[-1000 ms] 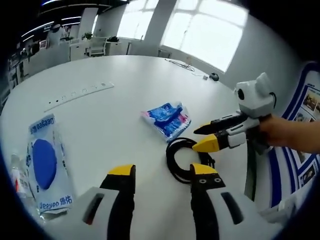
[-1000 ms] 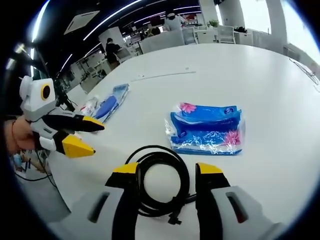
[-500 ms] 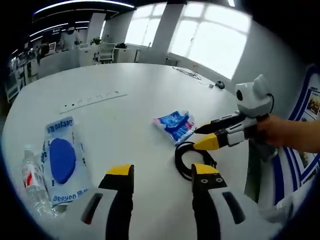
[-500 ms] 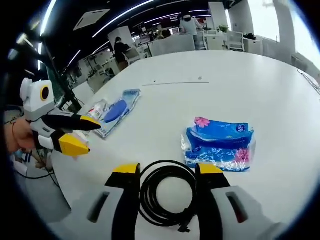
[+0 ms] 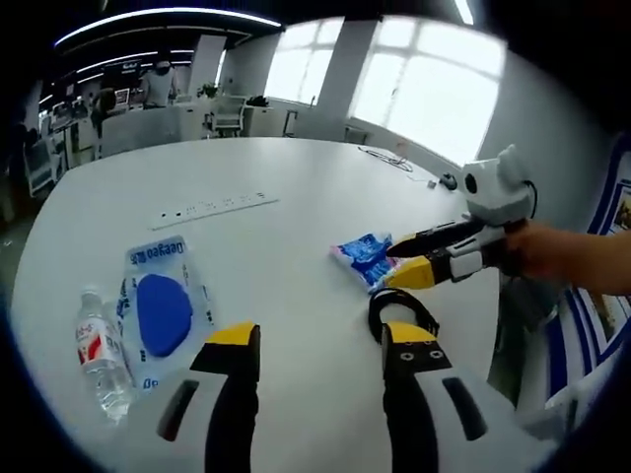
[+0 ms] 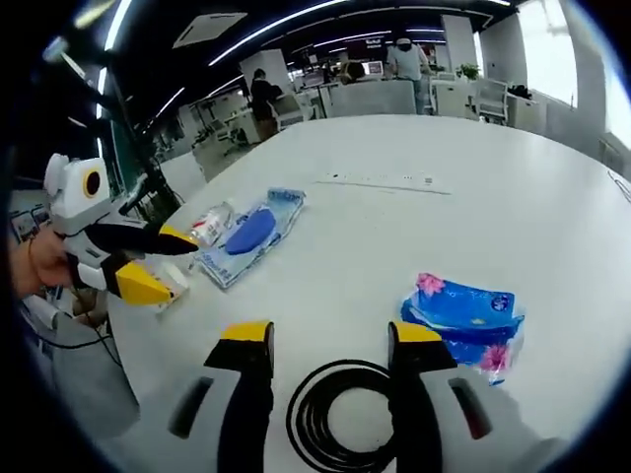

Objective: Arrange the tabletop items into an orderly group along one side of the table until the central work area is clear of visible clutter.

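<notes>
My left gripper [image 5: 317, 340] hangs open over bare white table [image 5: 286, 187], nothing between its jaws. To its left lie a blue cloth in a clear pack [image 5: 163, 310] and a water bottle [image 5: 102, 355]. My right gripper [image 5: 392, 264] comes in from the right, open, just above a blue tissue pack [image 5: 361, 258] and a black cable coil [image 5: 399, 307]. In the right gripper view my right gripper [image 6: 330, 340] stands open above the cable coil [image 6: 340, 424], the tissue pack [image 6: 463, 315] at its right. The left gripper [image 6: 182, 266] is at the left, near the cloth pack [image 6: 251, 232] and bottle [image 6: 207, 223].
A white power strip [image 5: 212, 207] lies further back on the table, also in the right gripper view as the strip [image 6: 385, 180]. A mouse and cable [image 5: 449, 180] sit near the far edge. Desks, chairs and people stand beyond the table. A hand [image 5: 552, 258] holds the right gripper.
Both cameras have drawn back and up, so the items look smaller and the bottle has come into the left gripper view. The items lie where they were. Both grippers stay open.
</notes>
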`<state>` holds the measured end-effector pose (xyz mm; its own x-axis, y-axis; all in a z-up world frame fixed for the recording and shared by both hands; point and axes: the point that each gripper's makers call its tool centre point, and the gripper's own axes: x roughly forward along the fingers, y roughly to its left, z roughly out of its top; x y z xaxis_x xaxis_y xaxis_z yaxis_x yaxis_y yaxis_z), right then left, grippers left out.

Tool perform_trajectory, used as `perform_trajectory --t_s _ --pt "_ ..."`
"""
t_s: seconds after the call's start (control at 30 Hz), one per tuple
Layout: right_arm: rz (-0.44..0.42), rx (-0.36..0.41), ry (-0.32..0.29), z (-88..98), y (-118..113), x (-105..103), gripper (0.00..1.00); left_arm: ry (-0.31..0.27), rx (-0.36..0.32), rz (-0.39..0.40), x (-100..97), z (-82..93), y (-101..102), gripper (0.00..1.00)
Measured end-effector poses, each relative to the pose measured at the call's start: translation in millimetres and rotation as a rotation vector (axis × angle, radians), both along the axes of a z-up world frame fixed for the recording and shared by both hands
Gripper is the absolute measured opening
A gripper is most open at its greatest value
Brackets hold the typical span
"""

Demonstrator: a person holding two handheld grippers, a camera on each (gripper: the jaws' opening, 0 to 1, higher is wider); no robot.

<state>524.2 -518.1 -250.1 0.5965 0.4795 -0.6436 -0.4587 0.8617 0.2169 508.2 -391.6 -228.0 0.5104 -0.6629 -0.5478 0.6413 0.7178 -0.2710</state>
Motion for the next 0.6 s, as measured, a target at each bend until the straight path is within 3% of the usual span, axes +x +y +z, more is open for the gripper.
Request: perform_trajectory --t_s 0.6 --pt "0.142 -0.022 -0.053 24.7 38.5 26.7 0.52 -0.015 -0.002 0.101 3.5 8.2 53.6 0.55"
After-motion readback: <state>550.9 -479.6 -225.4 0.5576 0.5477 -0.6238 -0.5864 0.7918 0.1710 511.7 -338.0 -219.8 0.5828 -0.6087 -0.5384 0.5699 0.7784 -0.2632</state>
